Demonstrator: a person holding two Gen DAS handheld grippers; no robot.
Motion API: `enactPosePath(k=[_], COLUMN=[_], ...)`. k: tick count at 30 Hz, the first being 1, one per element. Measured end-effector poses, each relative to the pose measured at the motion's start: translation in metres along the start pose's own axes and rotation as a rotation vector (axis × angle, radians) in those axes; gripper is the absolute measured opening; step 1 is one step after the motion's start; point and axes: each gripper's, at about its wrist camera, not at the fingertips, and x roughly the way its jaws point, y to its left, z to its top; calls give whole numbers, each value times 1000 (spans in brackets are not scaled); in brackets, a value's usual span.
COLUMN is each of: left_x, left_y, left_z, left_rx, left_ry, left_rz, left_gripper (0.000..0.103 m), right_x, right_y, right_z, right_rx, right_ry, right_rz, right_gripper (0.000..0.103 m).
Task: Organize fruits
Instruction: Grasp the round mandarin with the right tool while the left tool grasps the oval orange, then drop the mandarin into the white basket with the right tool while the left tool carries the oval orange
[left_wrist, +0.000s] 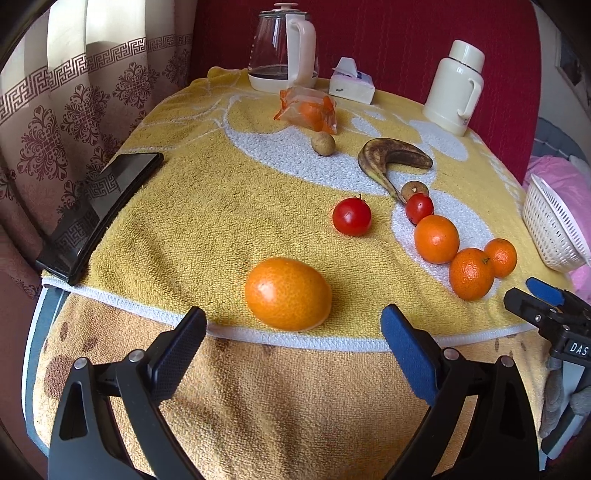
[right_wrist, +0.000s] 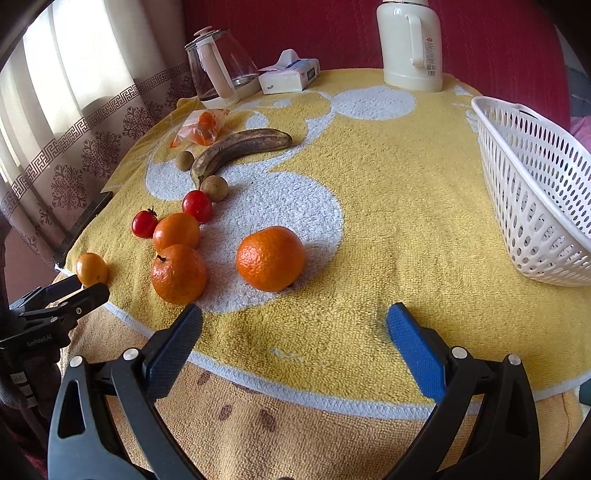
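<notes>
Fruits lie on a yellow towel (left_wrist: 207, 206). My left gripper (left_wrist: 293, 347) is open and empty just in front of a large orange (left_wrist: 288, 293). Beyond it lie a red tomato (left_wrist: 351, 216), a second tomato (left_wrist: 419, 207), three more oranges (left_wrist: 436, 239), a brown banana (left_wrist: 393, 157) and small brown fruits (left_wrist: 323, 144). My right gripper (right_wrist: 295, 343) is open and empty, a little short of an orange (right_wrist: 270, 258). A white basket (right_wrist: 535, 188) stands at the right. The left gripper also shows in the right wrist view (right_wrist: 77, 291).
A glass kettle (left_wrist: 282, 48), a tissue pack (left_wrist: 351, 83) and a white thermos (left_wrist: 456, 86) stand at the back. A bag of small oranges (left_wrist: 308, 109) lies near the kettle. A black tablet (left_wrist: 99, 212) lies at the left edge. A curtain hangs on the left.
</notes>
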Motion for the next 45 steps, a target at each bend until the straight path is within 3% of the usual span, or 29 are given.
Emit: enactPosePath(k=[7, 9, 12, 20, 24, 28, 36, 45], left_x=[1, 4, 9, 2, -6, -10, -5, -1], left_y=[0, -5, -5, -1, -3, -5, -1, -2], left_z=[6, 8, 9, 9, 14, 18, 19, 18], left_rx=[9, 34, 34, 20, 24, 31, 19, 15], left_ry=[-17, -19, -24, -71, -108, -131, -117, -111], left_rz=[-5, 2, 17, -42, -57, -71, -76, -80], left_gripper=[71, 56, 45, 45, 45, 45, 45, 45], right_x=[-3, -4, -5, -10, -8, -3, 23, 10], right_y=[2, 2, 1, 0, 1, 9, 18, 13], right_z=[-2, -3, -3, -2, 5, 15, 29, 27], right_rx=[-22, -21, -19, -2, 3, -24, -54, -22], right_ry=[-13, -17, -21, -44, -26, -23, 18, -31], right_rz=[13, 20, 24, -3, -16, -27, -17, -10], right_gripper=[101, 101, 101, 99, 80, 70, 41, 40])
